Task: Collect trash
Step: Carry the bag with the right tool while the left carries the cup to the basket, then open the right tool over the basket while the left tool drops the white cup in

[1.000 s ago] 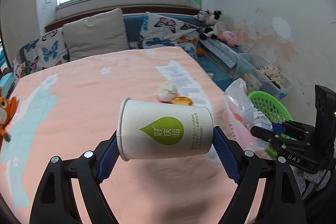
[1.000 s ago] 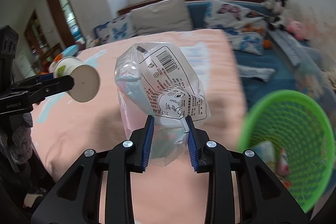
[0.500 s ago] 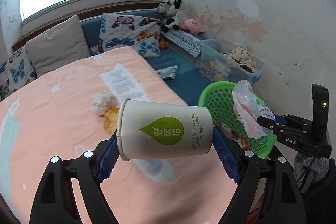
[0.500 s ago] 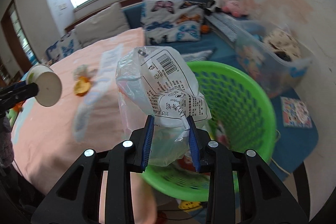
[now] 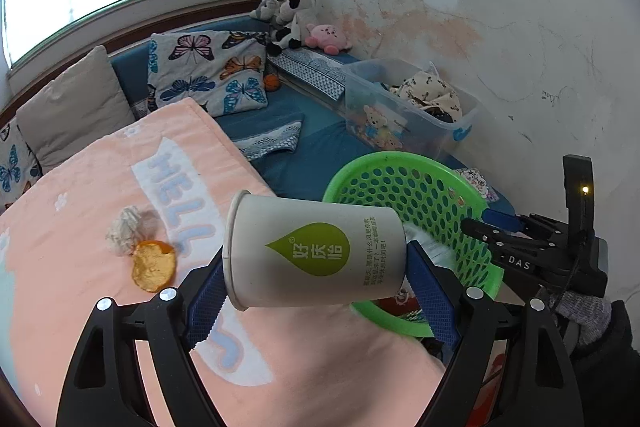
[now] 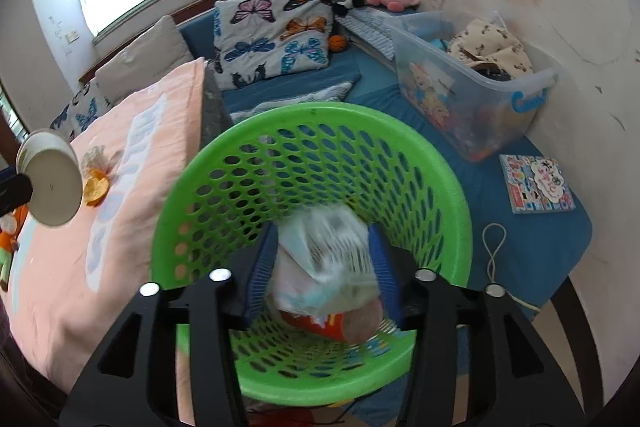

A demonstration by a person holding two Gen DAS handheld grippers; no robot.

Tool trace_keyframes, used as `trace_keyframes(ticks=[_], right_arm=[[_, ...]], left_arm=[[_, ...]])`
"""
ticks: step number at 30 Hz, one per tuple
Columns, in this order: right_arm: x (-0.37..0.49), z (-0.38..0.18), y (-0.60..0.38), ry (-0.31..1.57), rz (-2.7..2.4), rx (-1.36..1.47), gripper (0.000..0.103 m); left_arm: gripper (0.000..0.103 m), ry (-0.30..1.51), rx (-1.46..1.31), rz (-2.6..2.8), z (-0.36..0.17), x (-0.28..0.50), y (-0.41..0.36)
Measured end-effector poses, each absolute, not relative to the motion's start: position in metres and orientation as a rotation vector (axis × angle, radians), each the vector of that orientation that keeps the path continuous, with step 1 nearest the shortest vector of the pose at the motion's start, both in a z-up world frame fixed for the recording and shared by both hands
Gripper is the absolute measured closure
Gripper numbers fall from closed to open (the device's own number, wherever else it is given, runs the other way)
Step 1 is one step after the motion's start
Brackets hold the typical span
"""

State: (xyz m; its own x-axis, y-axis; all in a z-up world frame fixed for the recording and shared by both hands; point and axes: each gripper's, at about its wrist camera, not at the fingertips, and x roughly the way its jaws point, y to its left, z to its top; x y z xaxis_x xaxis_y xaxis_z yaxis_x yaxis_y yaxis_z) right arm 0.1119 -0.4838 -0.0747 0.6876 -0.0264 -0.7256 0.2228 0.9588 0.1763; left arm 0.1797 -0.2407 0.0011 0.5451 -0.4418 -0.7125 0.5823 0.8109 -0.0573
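The left hand-held gripper (image 5: 316,277) holds a white paper cup (image 5: 314,253) crosswise, its blue pads pressed against the rim end and the base end, so the cup lies on its side above the edge of the peach bed blanket (image 5: 100,195), just beside the green mesh basket (image 5: 416,187). A paper cup is light and thin-walled; pinched end to end like this it is stiffer than it would be across the soft middle, where it would likely buckle, but the smooth base could slip if the grip eases

The right hand-held gripper (image 6: 324,273) is spread wide over the basket (image 6: 224,155), and the clear plastic bag (image 6: 328,259) sits blurred between its fingers, apparently loose and dropping into the basket onto other wrappers. Whether a pad touches the film cannot be told. The bag is limp, nearly weightless and slippery, so it may cling or drift instead of falling straight

Two more pieces lie on the blanket: a crumpled tissue (image 5: 126,229) touching an orange peel (image 5: 154,265). The tissue is soft and compresses, so a pinch across its bulk should do; the peel is flat and thin, best taken by a raised edge
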Motion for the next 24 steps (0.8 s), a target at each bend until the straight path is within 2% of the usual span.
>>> trace_keyframes(ticks=[7,15,24], right_arm=[[0.097,-0.072,-0.489,0.785,-0.147,0.277,0.043],[0.082,-0.065,-0.492,0.760,-0.149,0.297,0.041],[0.082,-0.063,-0.492,0.748,-0.141,0.305,0.038]], left_arm=[[0.022,0.812,0.239,-0.651,-0.011,0.182,-0.270],[0.022,0.834,0.284,-0.664,-0.027,0.183,-0.294],[0.022,0.847,0.280,-0.661,-0.029,0.186,-0.284]])
